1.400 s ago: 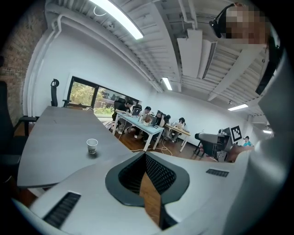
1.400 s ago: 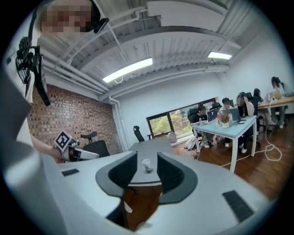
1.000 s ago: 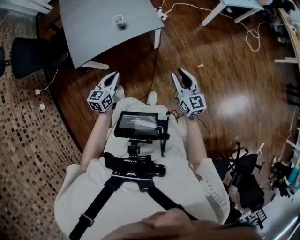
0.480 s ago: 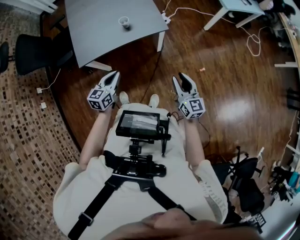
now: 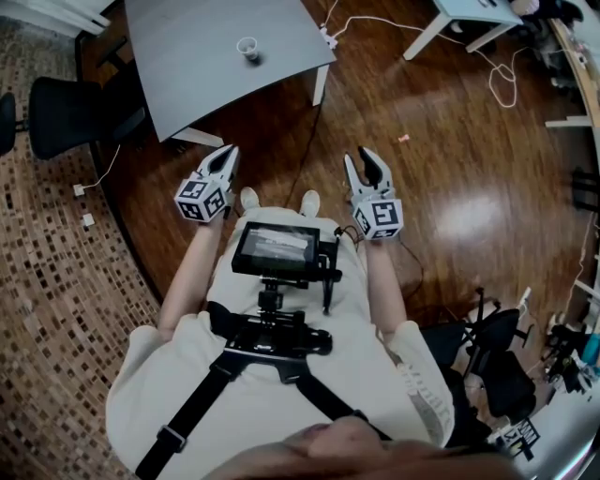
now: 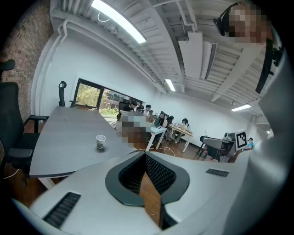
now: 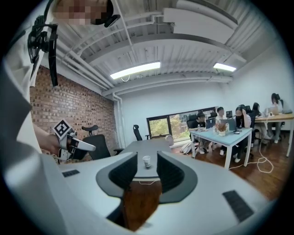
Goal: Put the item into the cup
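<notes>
Two grippers are held up well short of the grey table [image 5: 187, 66], with bare wood floor between them and it. The left gripper [image 5: 228, 155] has its jaws brought together on nothing. The right gripper [image 5: 367, 161] has its jaws parted and empty; its own view shows the far-off cup framed in the gap.

One white paper cup [image 5: 247, 47] stands upright on the table, near the table's far edge and alone on the top. Which thing is the item to go in it cannot be told. One small orange scrap [image 5: 404, 139] lies on the floor off the table's right corner, well apart from both grippers.

One black office chair [image 5: 66, 111] stands against the table's left side. One dark cable [image 5: 307, 141] trails across the floor from the table's white leg [image 5: 317, 82] toward the person. One white desk [image 5: 469, 11] stands right of the table, with a looped white cord [image 5: 506, 70] on the floor by it. One small monitor [image 5: 275, 249] sits on the person's chest rig.
</notes>
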Available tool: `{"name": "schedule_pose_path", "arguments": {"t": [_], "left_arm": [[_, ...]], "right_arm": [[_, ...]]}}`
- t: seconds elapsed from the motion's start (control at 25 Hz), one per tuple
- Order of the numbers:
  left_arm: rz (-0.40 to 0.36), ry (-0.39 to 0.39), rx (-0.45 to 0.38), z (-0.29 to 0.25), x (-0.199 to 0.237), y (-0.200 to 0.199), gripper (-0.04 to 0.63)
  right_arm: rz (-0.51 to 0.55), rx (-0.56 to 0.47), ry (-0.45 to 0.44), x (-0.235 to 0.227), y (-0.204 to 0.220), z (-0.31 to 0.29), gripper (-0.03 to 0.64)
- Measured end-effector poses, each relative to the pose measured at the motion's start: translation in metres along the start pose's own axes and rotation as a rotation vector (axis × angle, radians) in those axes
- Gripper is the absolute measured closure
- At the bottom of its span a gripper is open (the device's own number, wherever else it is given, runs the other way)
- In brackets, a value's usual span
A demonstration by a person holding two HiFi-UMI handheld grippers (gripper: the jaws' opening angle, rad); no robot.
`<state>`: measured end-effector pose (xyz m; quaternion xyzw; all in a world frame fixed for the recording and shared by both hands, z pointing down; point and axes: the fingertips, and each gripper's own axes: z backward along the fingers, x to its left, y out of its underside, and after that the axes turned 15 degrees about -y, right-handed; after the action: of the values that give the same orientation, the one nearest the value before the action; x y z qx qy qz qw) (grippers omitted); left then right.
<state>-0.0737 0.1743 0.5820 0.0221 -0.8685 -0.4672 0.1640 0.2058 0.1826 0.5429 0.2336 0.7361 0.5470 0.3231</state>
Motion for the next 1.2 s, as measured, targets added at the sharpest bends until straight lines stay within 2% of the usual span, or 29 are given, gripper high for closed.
{"name": "schedule_pose_path", "arguments": {"t": [0.44,1.2], "left_arm": [[0.011,0.004,0.014,-0.01,0.001,0.006,0.6],[0.032,-0.008,0.028,-0.023,-0.005,0.017,0.6]], "right_arm": [[-0.004,0.04,-0.031,0.007,0.007,-0.017,0.477],[0.018,0.088,-0.017,-0.009,0.017,-0.018,0.477]]}}
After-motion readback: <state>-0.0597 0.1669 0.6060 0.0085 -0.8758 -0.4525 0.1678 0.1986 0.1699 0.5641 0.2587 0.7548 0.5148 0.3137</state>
